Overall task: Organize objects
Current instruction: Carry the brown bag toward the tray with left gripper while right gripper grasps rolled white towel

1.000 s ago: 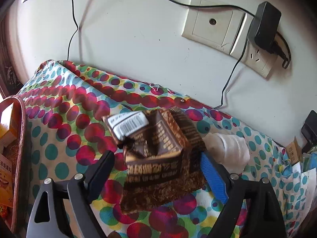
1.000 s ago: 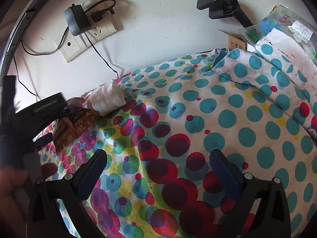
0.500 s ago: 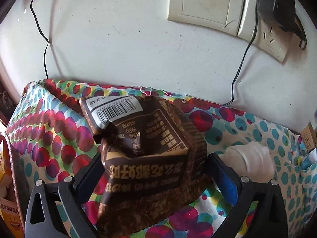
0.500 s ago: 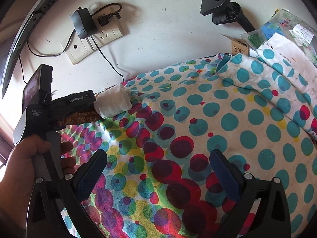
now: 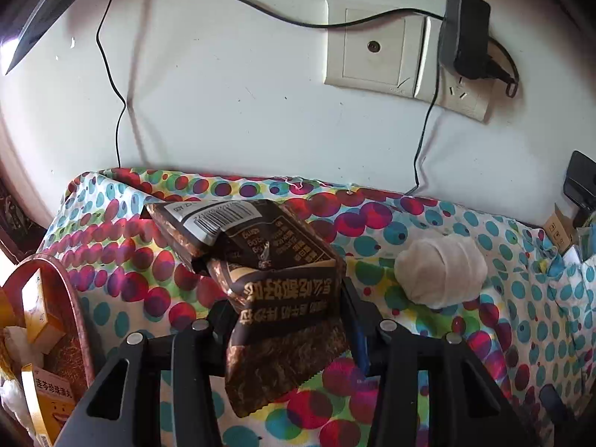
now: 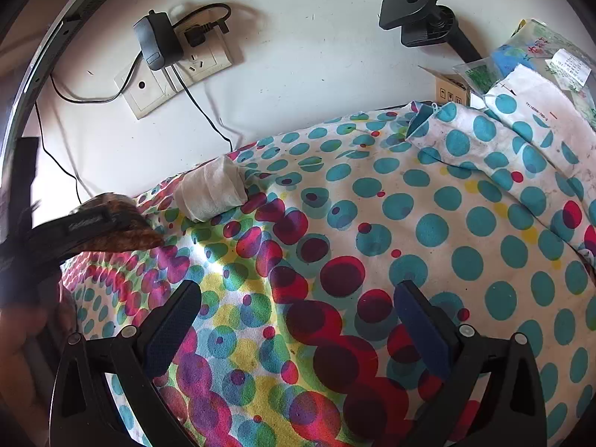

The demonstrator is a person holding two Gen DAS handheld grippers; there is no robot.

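My left gripper (image 5: 287, 309) is shut on a brown snack packet (image 5: 268, 287) with a white barcode label and holds it above the dotted cloth. A white cloth roll (image 5: 441, 273) lies on the cloth to the packet's right, near the wall; it also shows in the right wrist view (image 6: 210, 188). A reddish-brown basket (image 5: 80, 320) with yellow boxes stands at the left edge. My right gripper (image 6: 294, 313) is open and empty above the dotted cloth. The left gripper with the packet (image 6: 123, 236) shows blurred at that view's left edge.
A wall socket plate (image 5: 372, 46) with a black adapter (image 5: 465, 41) and hanging cables is behind the surface. A black clamp mount (image 6: 417, 15), a small cardboard box (image 6: 450, 91) and plastic bags (image 6: 540, 52) sit at the back right. The cloth bunches up at the right.
My left gripper has closed on the brown packet and lifted it, drawing back from the wall. The right gripper has stayed open in place.
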